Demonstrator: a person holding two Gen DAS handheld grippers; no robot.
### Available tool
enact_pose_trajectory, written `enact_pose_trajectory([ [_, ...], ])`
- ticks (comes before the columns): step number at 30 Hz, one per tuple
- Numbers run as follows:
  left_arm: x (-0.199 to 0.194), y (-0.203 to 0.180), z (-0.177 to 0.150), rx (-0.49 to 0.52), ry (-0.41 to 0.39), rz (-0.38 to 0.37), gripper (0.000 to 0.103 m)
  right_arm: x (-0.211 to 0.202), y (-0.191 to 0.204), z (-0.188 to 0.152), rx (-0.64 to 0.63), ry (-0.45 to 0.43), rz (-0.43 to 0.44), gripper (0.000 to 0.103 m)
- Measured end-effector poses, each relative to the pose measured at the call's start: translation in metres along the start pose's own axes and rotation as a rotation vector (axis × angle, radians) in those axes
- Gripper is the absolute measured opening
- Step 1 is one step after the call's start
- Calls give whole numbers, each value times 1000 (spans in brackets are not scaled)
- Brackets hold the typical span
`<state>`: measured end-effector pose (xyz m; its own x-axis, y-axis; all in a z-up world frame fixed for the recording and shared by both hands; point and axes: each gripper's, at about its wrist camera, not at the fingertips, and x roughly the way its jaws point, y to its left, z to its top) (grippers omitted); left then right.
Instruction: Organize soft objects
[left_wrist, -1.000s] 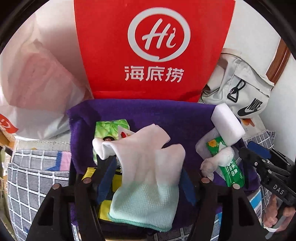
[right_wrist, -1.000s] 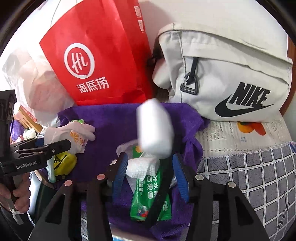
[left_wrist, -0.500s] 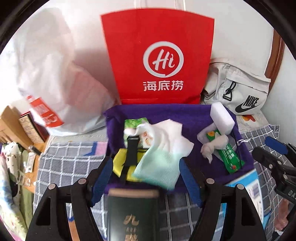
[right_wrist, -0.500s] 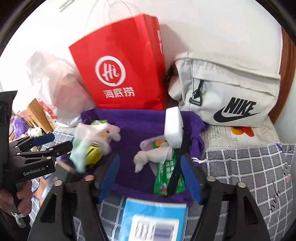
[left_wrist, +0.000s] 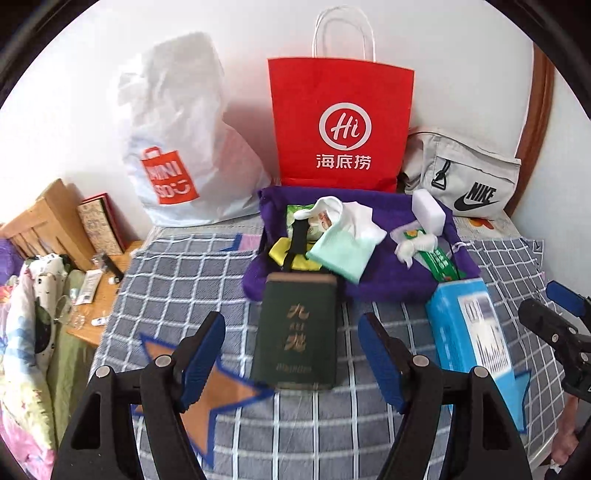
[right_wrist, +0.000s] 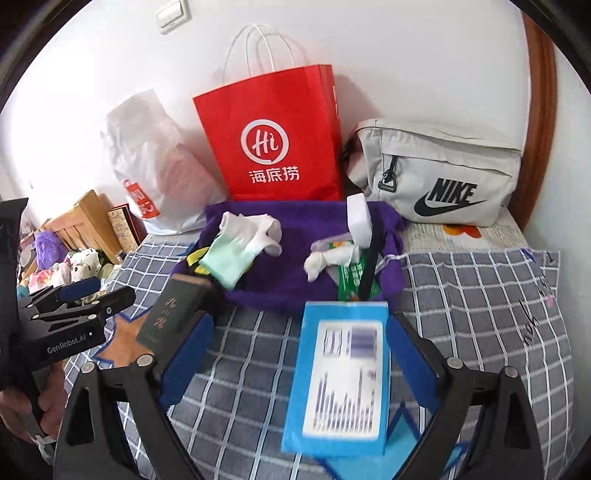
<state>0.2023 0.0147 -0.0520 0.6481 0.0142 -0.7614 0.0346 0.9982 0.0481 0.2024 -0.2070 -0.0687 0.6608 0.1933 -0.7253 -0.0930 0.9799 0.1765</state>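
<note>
Mostly the soft things sit heaped on the purple cloth bag (left_wrist: 388, 280) on the checked bedspread (left_wrist: 177, 280): a white-and-mint glove (left_wrist: 343, 247), a white sponge block (left_wrist: 427, 211) at the far right corner, a knotted white rag (left_wrist: 413, 246) over a green packet (left_wrist: 441, 264) whose print is too small to read. A yellow item (left_wrist: 291, 254) and a black strap under the glove are largely covered. The left gripper (left_wrist: 293, 354) stands apart with nothing clamped, the dark green box (left_wrist: 297, 332) lying below its gap. The right gripper (right_wrist: 295, 362) is opening, empty, over a blue box (right_wrist: 340, 376) with a blurred label. The red paper bag (left_wrist: 341, 122) and the grey Nike bag (left_wrist: 461, 177) stand behind.
</note>
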Motion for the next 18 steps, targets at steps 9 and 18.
enact_pose_trajectory([
  [9, -65, 8, -37, -52, -58, -59, 82, -54, 13, -36, 2, 6, -75, 98],
  [18, -114, 6, -64, -60, -95, -53, 97, -106, 24, -71, -2, -39, -103, 102],
])
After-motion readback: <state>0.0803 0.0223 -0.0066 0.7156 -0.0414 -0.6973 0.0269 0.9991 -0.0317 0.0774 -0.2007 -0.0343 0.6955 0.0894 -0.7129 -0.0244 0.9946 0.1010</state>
